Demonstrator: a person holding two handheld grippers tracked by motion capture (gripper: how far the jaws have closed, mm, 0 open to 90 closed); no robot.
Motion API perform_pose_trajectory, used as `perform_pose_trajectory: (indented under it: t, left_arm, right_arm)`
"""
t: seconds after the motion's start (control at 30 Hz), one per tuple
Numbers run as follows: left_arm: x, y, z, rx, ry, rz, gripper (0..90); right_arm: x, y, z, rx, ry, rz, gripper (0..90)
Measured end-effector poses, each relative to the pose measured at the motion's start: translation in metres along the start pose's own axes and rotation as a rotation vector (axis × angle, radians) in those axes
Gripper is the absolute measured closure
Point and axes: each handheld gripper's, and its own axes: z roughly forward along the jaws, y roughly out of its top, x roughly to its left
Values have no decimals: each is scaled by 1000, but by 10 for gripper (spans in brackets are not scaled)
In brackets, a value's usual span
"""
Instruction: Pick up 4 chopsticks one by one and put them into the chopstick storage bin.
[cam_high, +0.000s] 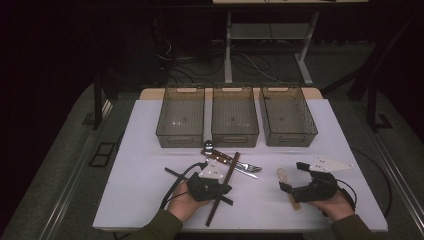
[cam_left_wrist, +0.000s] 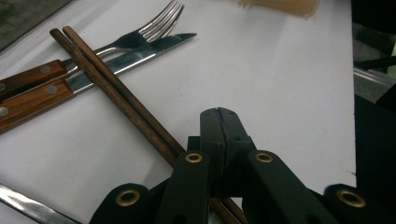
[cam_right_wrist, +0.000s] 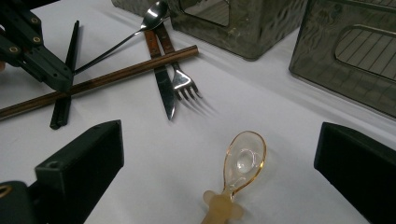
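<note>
Cutlery sorting is underway on the white table (cam_high: 140, 200), with three empty bins (cam_high: 235, 117) sitting along its far edge. Left gripper (cam_left_wrist: 219, 114) is resting low over the pair of brown chopsticks (cam_left_wrist: 116, 88), and its jaws are meeting tip to tip; the sticks are running beneath the linkage, so whether they are actually pinched is hard to say from this angle. The same gripper (cam_right_wrist: 58, 79) is sitting on the chopsticks (cam_right_wrist: 126, 70) in the right gripper view. The chopsticks are lying diagonally across the wood-handled knife (cam_left_wrist: 42, 95) and fork (cam_left_wrist: 140, 35), just in front of the middle bin. Right gripper (cam_right_wrist: 219, 168) is waiting with jaws spread wide, framing the translucent amber spoon (cam_right_wrist: 240, 163), which is lying flat between them and untouched.

Judgement: the pick of the chopsticks is the step in hand. Next move is calling for a confirmed grip on both sticks together, then a lift clear of the knife and fork without dragging them.
</note>
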Motion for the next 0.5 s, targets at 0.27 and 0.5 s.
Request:
perform_pose_trajectory:
  t: [0.27, 0.5]
  left_arm:
    - [-2, -2, 4, 32, -1, -13, 897]
    - [-2, -3, 6, 62, 1, -8, 896]
  right_arm:
    - [0, 0, 0, -3, -1, 6, 12]
    - [0, 0, -1, -4, 1, 5, 13]
